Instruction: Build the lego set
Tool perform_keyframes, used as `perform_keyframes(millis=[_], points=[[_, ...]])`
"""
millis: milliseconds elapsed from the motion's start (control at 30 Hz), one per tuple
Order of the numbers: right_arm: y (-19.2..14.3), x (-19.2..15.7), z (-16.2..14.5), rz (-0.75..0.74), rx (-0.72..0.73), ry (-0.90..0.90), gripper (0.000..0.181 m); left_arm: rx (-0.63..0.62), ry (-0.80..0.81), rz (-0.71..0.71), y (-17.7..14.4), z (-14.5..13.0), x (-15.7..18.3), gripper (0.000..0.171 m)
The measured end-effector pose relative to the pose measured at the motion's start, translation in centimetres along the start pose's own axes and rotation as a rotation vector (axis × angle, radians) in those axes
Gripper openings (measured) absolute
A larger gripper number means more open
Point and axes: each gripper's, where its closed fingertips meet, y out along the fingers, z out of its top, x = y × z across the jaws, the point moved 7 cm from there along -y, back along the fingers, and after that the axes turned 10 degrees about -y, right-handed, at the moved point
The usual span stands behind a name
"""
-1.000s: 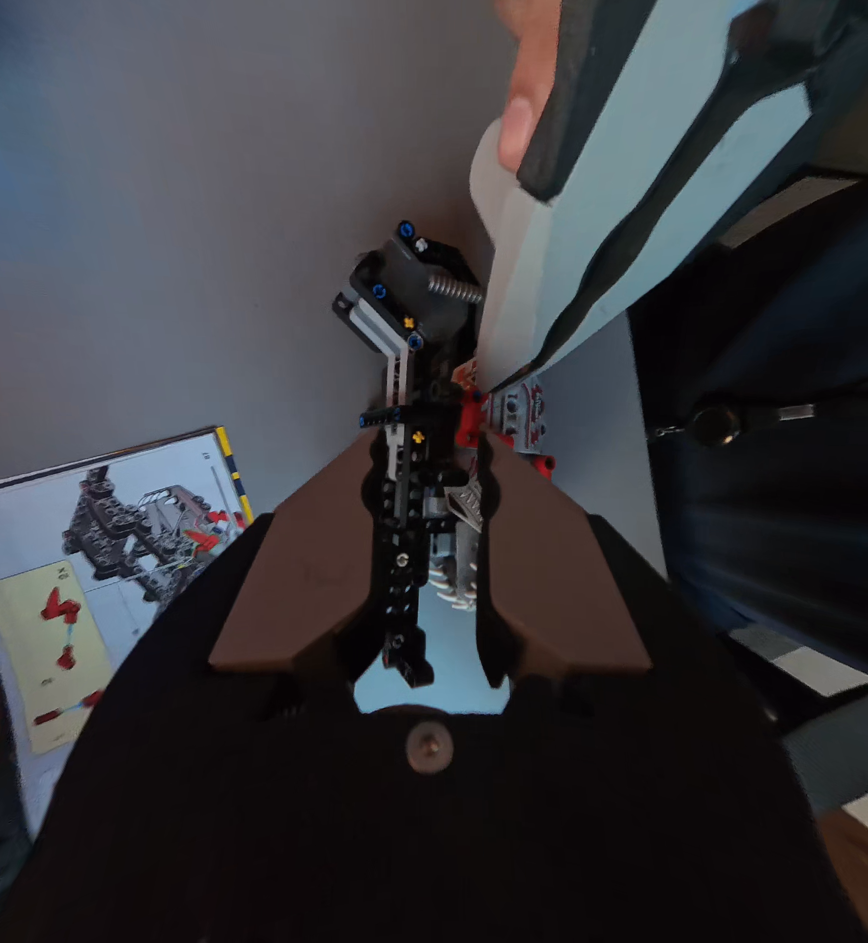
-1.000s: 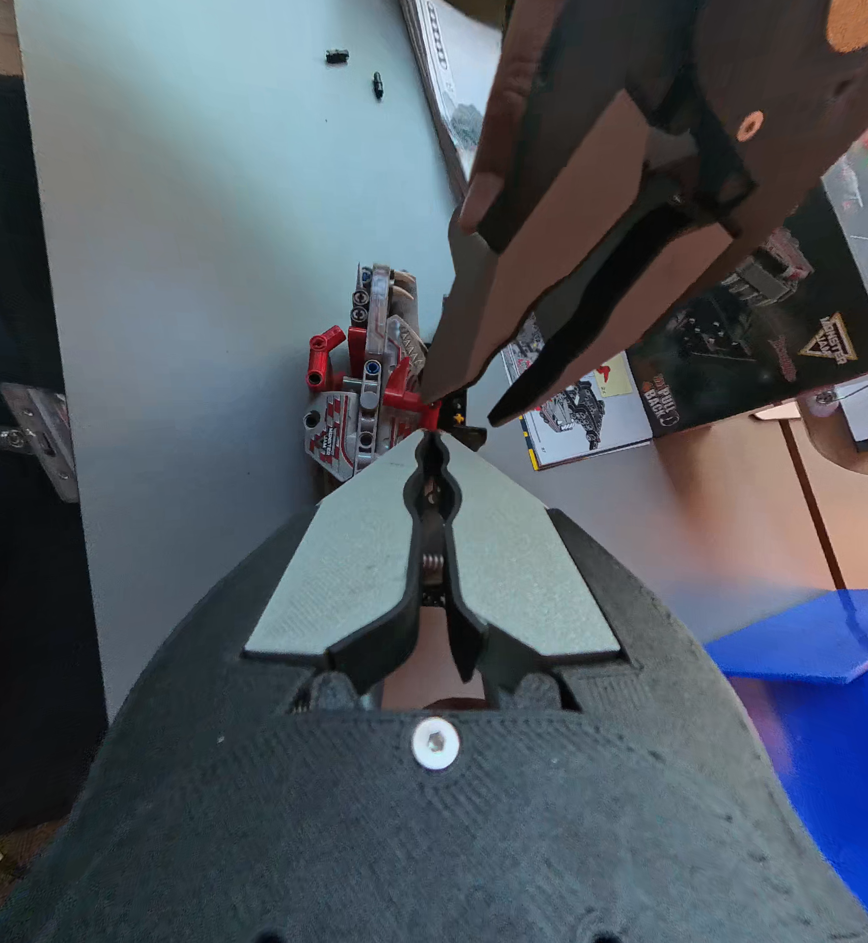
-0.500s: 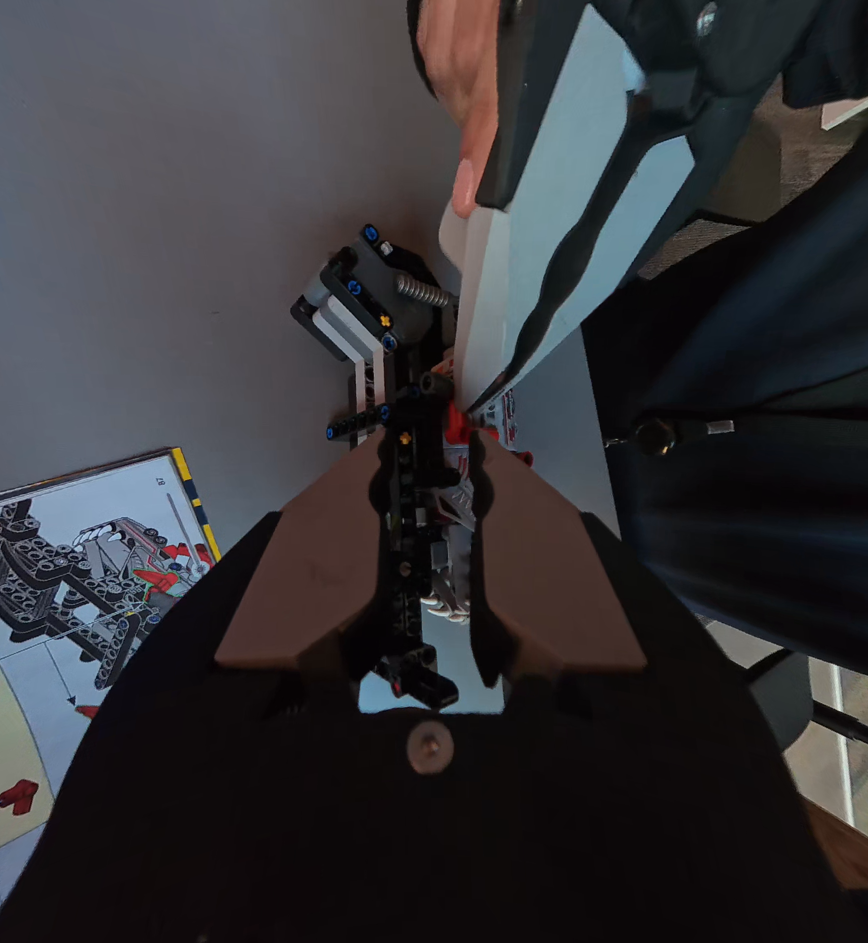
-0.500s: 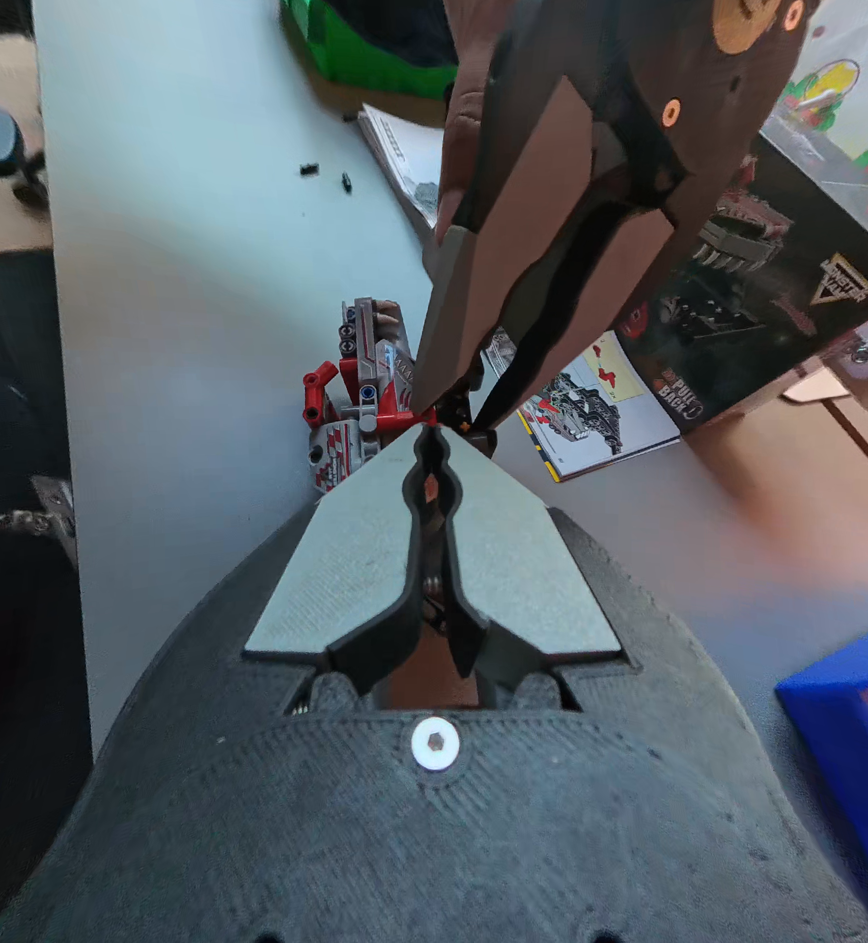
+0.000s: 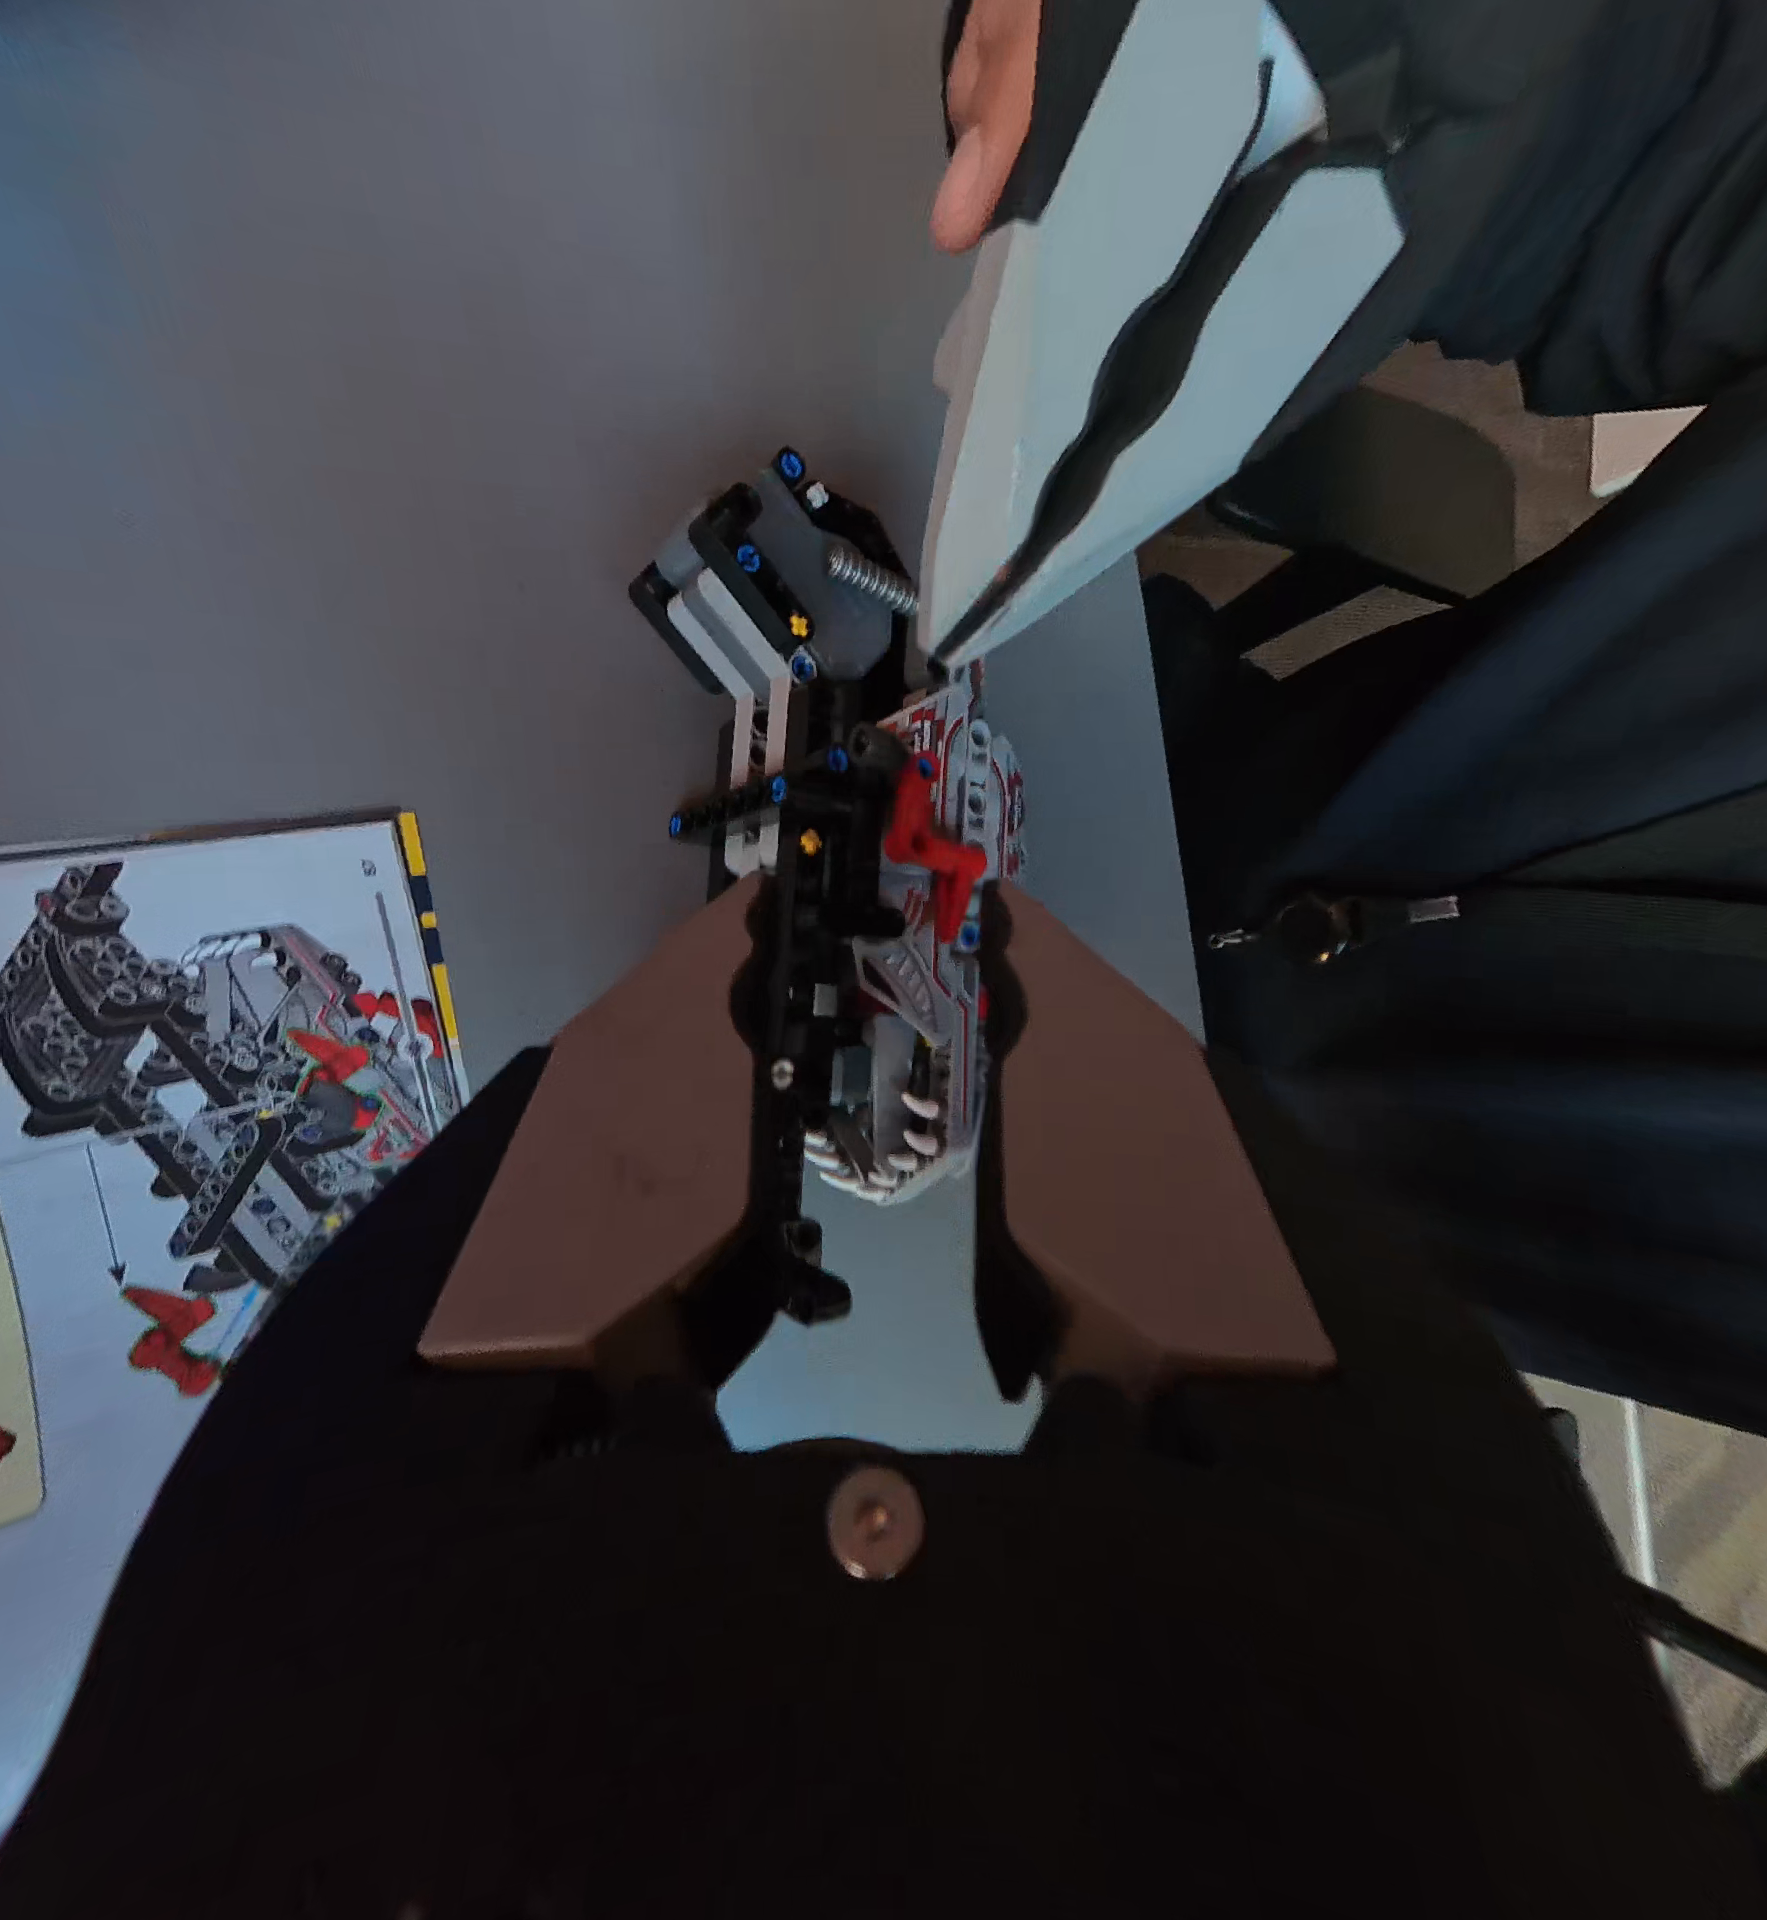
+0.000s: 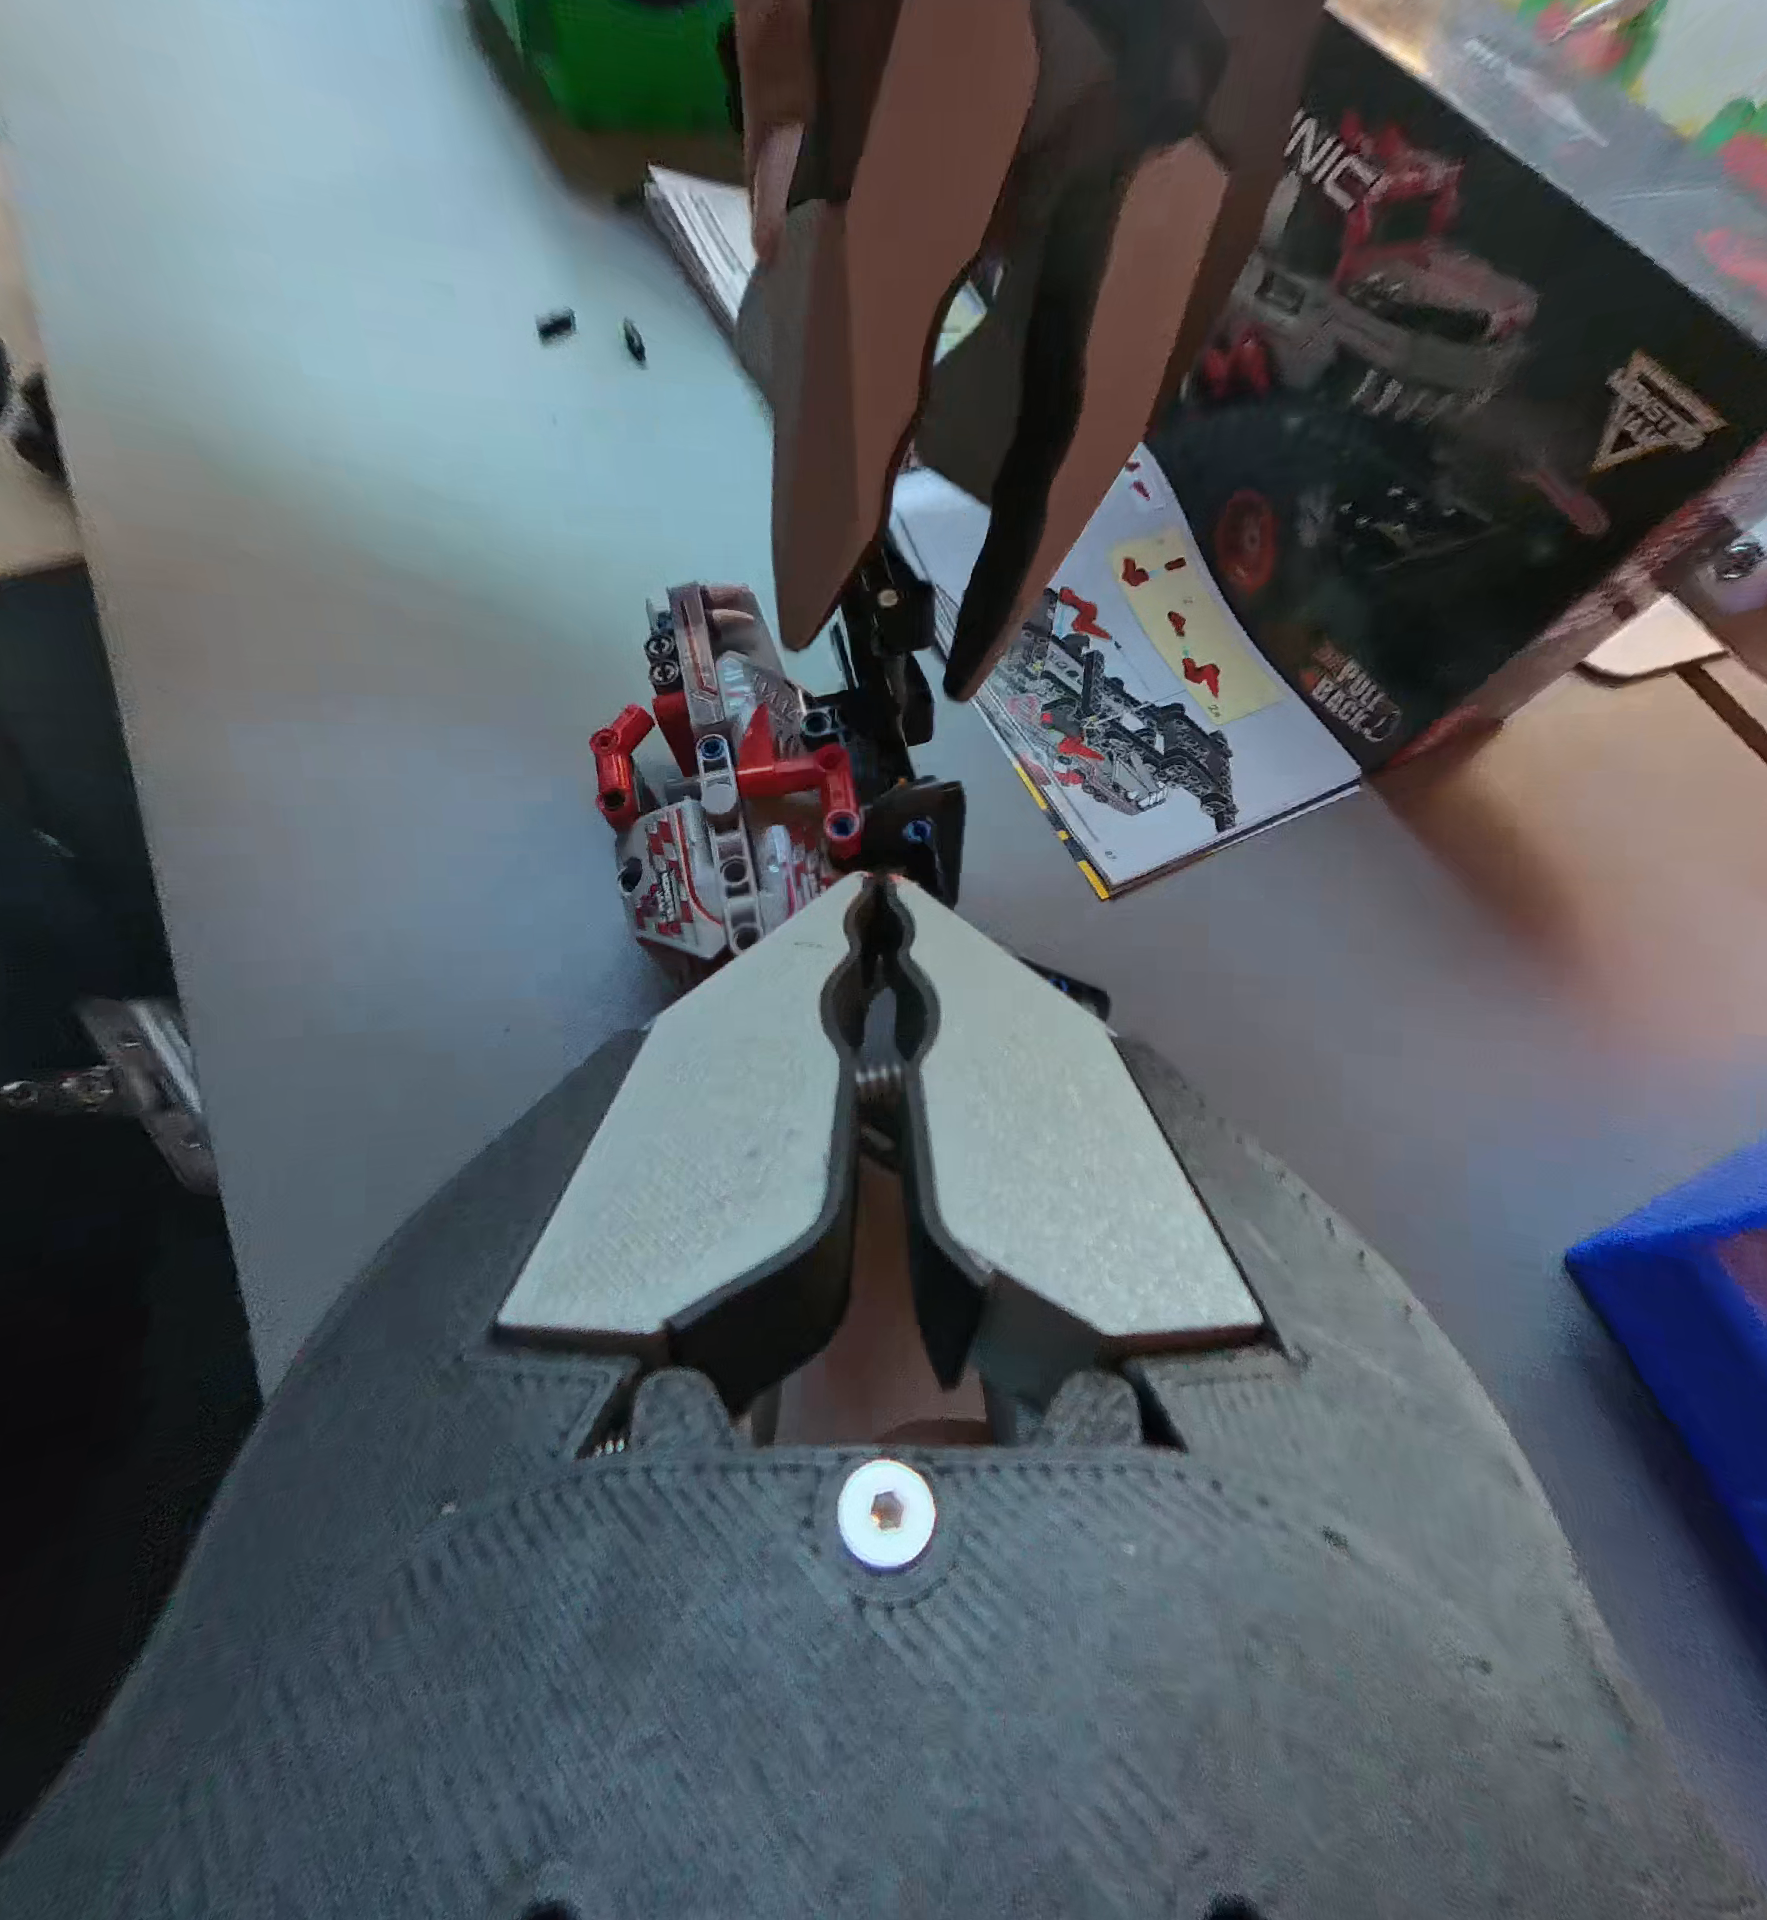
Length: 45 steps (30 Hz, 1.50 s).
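Table (image 6: 339, 520): grey, carrying everything; one long edge close to the person's dark clothing.
Box (image 6: 1430, 364): dark, with a truck picture, at the far side of the table from that edge.
Instruction booklet (image 6: 1170, 665): open and flat, between the box and the model, apart from the model.
Left gripper (image 5: 877, 894): brown fingers apart, standing over the model on both sides; black frame close against one finger, grey panel near the other; not clamped, as far as visible.
Right gripper (image 6: 874, 888): grey fingers together, tips just beside the spring end of the model; impossible to say if some tiny piece sits between the tips.
Lego model (image 5: 827, 935): lying on the table near the person's edge, long axis about parallel to that edge and running from one gripper to the other.
Key relation: toothed end under the left gripper, spring end at the right gripper; left gripper nearer to the body and placed to hold it, right gripper free for the fine work, probably.
Red connector (image 5: 926, 842): on the upper side of the model, between both grippers.
Spring (image 5: 868, 582): metal, at the far end, pointing to the right gripper tips.
Loose black pins (image 6: 557, 324): two, well apart from the model, further along the table.
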Motion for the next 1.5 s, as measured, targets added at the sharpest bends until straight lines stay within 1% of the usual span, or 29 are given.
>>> perform_keyframes(millis=[33,67,100,133,167,200,267,333,433,467,533,600,667,733,800,900,967,1000,1033,1067,1100,1133,1200,1233,1267,1333,1400,1467,1500], points=[[0.6,-0.1,0.1,-0.012,-0.022,-0.018,0.0,0.001,-0.004,0.015,-0.2,-0.3,-0.2,0.035],[1.1,-0.2,0.3,-0.028,-0.035,-0.032,0.016,-0.002,-0.009,0.041,-0.4,-0.6,-0.4,0.036],[1.5,0.0,0.7,-0.052,-0.033,-0.031,0.04,-0.009,-0.015,0.058,-0.6,-1.0,-0.7,0.037],[1.8,0.1,0.9,-0.061,-0.039,-0.024,0.043,-0.007,-0.021,0.055,-0.7,-1.4,-0.8,0.037],[2.1,0.1,0.9,-0.047,-0.057,-0.018,0.038,0.001,-0.03,0.039,-0.7,-1.8,-0.7,0.035],[2.3,0.1,0.8,-0.036,-0.084,-0.017,0.026,0.009,-0.039,0.021,-0.7,-2.1,-0.7,0.034],[2.5,0.0,0.7,-0.051,-0.106,-0.02,0.026,0.019,-0.06,-0.007,-0.5,-2.8,-0.6,0.034],[2.0,0.0,0.7,-0.059,-0.087,0.021,0.046,0.029,-0.046,0.025,-0.8,-3.3,-0.6,0.033],[0.3,-0.1,0.5,-0.034,-0.045,0.059,0.061,0.2,-0.035,0.038,-3.5,-4.3,0.6,0.034],[-0.4,-0.3,0.0,-0.035,-0.046,0.036,0.071,0.254,-0.04,0.057,-4.5,-5.1,1.0,0.037],[-1.4,-0.4,-1.8,-0.059,-0.107,-0.007,0.085,0.29,-0.003,0.173,-5.2,-7.5,1.4,0.048],[-1.7,-0.3,-3.7,-0.078,-0.154,0.001,0.085,0.307,0.064,0.294,-4.5,-9.2,1.2,0.056],[-1.7,-0.5,-4.7,-0.069,-0.122,0.069,0.083,0.333,0.103,0.306,-3.2,-9.8,0.9,0.057],[-1.5,-1.1,-5.1,-0.045,-0.064,0.14,0.08,0.329,0.095,0.265,-1.8,-10.0,0.5,0.055],[-0.8,-1.6,-5.7,-0.035,-0.083,0.164,0.089,0.318,0.106,0.258,-0.6,-10.0,-0.1,0.05],[-0.6,-2.1,-6.0,-0.011,-0.075,0.163,0.089,0.326,0.118,0.223,0.1,-10.3,0.0,0.045],[-0.9,-2.6,-5.6,0.05,0.002,0.202,0.099,0.378,0.171,0.085,0.3,-10.9,1.9,0.042],[-1.0,-2.7,-5.6,0.075,0.015,0.212,0.092,0.398,0.188,0.045,0.3,-11.2,2.6,0.04],[-1.2,-2.7,-5.6,0.082,0.021,0.218,0.085,0.397,0.185,0.071,0.1,-11.4,2.6,0.041],[-1.5,-2.5,-5.7,0.066,0.029,0.225,0.09,0.398,0.171,0.112,-0.3,-11.6,2.5,0.051],[-1.9,-2.3,-5.7,0.054,0.039,0.227,0.091,0.42,0.161,0.154,-1.2,-11.5,2.2,0.048],[-2.4,-2.0,-5.7,0.043,0.052,0.224,0.09,0.464,0.155,0.22,-2.4,-11.2,1.8,0.037],[-3.4,-0.8,-5.7,0.005,0.093,0.226,0.088,0.52,0.103,0.439,-5.1,-10.2,-0.3,0.027],[-3.8,0.1,-5.8,-0.012,0.106,0.242,0.087,0.503,0.044,0.545,-6.1,-9.6,-1.8,0.032],[-3.9,1.0,-6.0,-0.016,0.11,0.268,0.09,0.462,-0.025,0.576,-6.5,-9.1,-3.1,0.046],[-3.6,2.8,-6.2,0.007,0.108,0.322,0.097,0.352,-0.164,0.621,-6.4,-8.2,-6.3,0.049],[-2.5,4.6,-5.8,0.031,0.081,0.331,0.101,0.244,-0.22,0.628,-5.1,-8.3,-8.7,0.064],[-1.1,6.1,-4.5,0.08,0.079,0.267,0.1,0.111,-0.257,0.619,-3.6,-9.2,-9.9,0.068],[-0.4,6.8,-3.8,0.113,0.079,0.233,0.093,0.083,-0.249,0.628,-3.2,-9.6,-10.2,0.064]])
